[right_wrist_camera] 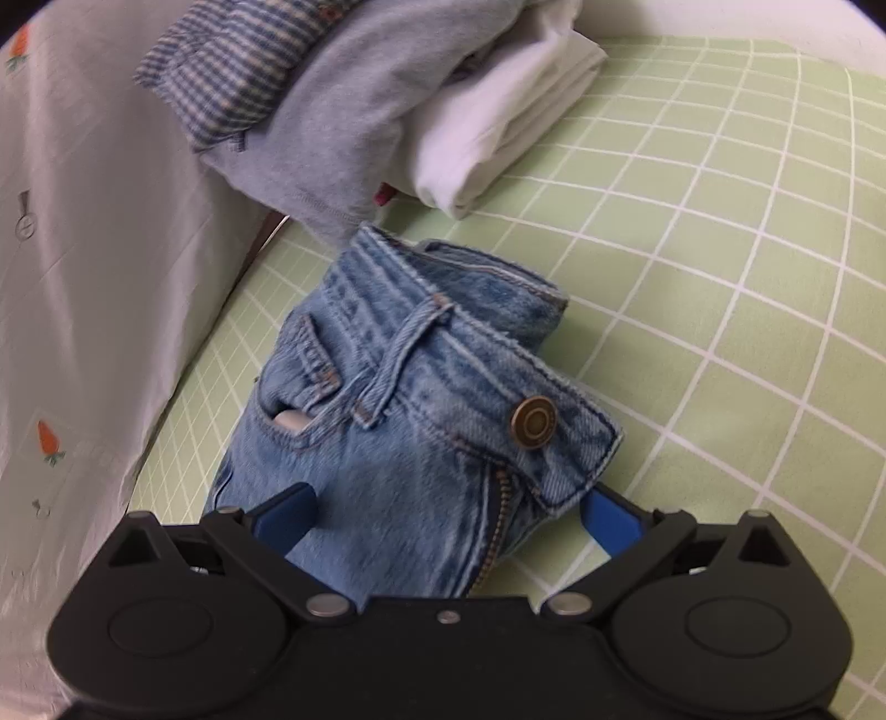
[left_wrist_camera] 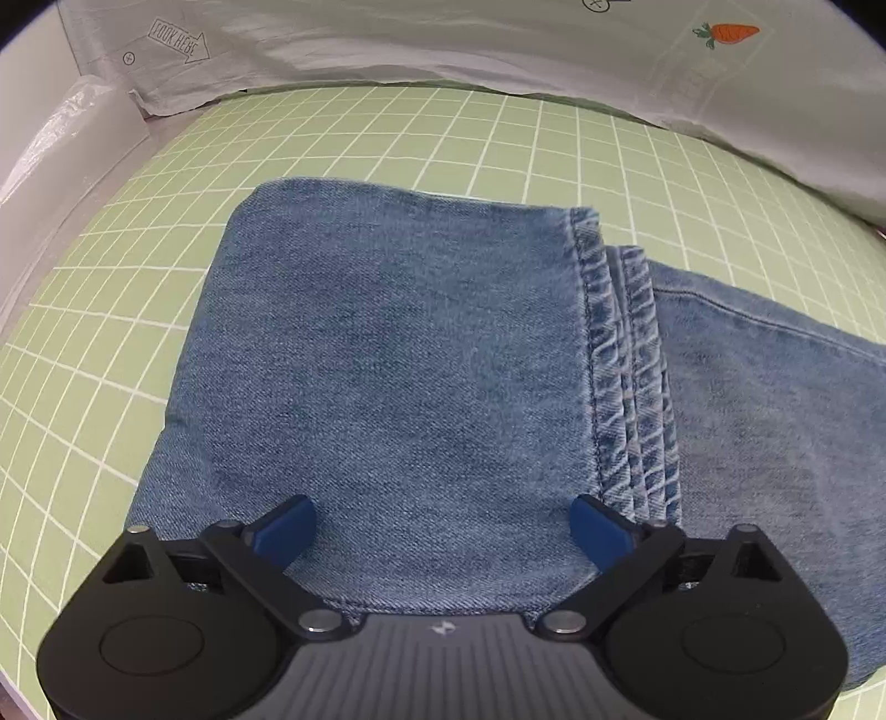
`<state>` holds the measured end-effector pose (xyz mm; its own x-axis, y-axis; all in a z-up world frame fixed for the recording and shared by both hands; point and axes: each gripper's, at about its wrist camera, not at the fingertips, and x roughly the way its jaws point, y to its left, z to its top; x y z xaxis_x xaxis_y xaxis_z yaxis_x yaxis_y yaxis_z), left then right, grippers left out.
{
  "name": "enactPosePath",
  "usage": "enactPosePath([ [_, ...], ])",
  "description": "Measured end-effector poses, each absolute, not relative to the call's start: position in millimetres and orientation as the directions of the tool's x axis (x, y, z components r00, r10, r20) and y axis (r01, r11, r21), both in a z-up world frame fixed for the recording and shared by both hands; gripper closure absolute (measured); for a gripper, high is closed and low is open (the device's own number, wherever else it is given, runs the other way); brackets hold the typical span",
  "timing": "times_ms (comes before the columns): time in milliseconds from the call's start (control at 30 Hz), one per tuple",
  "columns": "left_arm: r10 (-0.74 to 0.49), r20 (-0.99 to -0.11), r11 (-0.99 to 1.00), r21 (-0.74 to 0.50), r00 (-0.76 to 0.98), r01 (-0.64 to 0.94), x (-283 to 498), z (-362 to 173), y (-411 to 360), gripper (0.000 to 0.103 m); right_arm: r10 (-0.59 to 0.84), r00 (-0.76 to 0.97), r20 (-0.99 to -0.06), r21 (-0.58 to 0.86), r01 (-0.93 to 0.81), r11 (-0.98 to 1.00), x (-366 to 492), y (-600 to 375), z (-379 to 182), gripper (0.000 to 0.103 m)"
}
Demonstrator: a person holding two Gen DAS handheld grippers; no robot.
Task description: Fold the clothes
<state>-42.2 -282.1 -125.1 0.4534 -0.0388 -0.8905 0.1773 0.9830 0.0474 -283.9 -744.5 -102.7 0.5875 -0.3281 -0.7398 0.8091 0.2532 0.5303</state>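
Left tongs (left_wrist_camera: 443, 526) hanging released at the bottom of the frame, blue pads (left_wrist_camera: 285, 526) spread wide and gripping nothing, hovering over the folded leg end of the jeans (left_wrist_camera: 387, 354). Jeans filling the centre of that view, hem stitching (left_wrist_camera: 626, 376) stacked in layers right of centre, more denim running off toward the right edge. Green checked sheet (left_wrist_camera: 111, 310) spreading beneath and around, a pale pillow (left_wrist_camera: 498, 55) with a carrot print (left_wrist_camera: 728, 33) lying across the top of the frame.

Right tongs (right_wrist_camera: 448, 520) likewise released at the bottom of their frame, pads parted on either side of the waistband end of the jeans (right_wrist_camera: 398, 443) without visibly pinching it. Waistband bunching up in the centre, metal button (right_wrist_camera: 532, 420) facing up right of centre, zip (right_wrist_camera: 493, 531) lying open below it, belt loop (right_wrist_camera: 404, 354) twisting. Pile of folded clothes (right_wrist_camera: 360, 111) sitting in the upper middle, touching or just beside the far tip of the waistband; pale pillow (right_wrist_camera: 83, 249) running down the left side.

Judging the risks from here: gripping only the top layer at the hem, leaving the lower layers sliding apart; pinching the stiff button or zip and slipping off; carrying the bunched waistband into the next fold and locking in a lump; nudging the neighbouring pile while lifting, toppling finished work; dragging the soft sheet and skewing the fold
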Motion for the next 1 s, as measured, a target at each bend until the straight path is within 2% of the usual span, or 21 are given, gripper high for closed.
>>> enactPosePath([
  [167, -0.038, -0.89, 0.99, 0.029, 0.453, 0.14, -42.4, -125.2, -278.0, 0.0, -0.333, 0.559, -0.759, 0.485, 0.827, 0.284, -271.6, -751.2, -102.7, 0.002],
  [267, -0.034, -0.882, 0.991, 0.03, 0.47, 0.128, -46.8, -124.4, -277.5, 0.0, -0.313, 0.584, -0.749, 0.496, 0.807, 0.319, -269.4, -753.8, -103.0, 0.037],
  [300, -0.034, -0.88, 0.991, 0.03, 0.474, 0.127, -48.5, -123.9, -277.5, 0.0, -0.314, 0.587, -0.746, 0.497, 0.805, 0.324, -270.4, -753.9, -102.7, 0.044],
  [400, -0.034, -0.883, 0.992, 0.028, 0.469, 0.125, -50.0, -122.0, -276.9, 0.0, -0.318, 0.598, -0.736, 0.495, 0.795, 0.35, -273.0, -752.8, -99.8, 0.053],
  [600, -0.055, -0.907, 0.992, -0.002, 0.417, 0.125, -43.7, -114.7, -271.9, 0.0, -0.367, 0.619, -0.694, 0.422, 0.763, 0.489, -264.2, -738.7, -69.3, 0.058],
  [700, -0.088, -0.889, 0.994, -0.048, 0.45, 0.099, -48.4, -100.6, -263.4, 0.0, -0.387, 0.64, -0.663, 0.377, 0.733, 0.567, -256.8, -728.2, -47.0, 0.06],
  [1000, -0.111, -0.828, 0.993, -0.065, 0.55, 0.101, -55.0, -60.6, -232.7, 0.0, -0.405, 0.724, -0.558, 0.213, 0.597, 0.774, -223.1, -666.2, 6.5, 0.068],
])
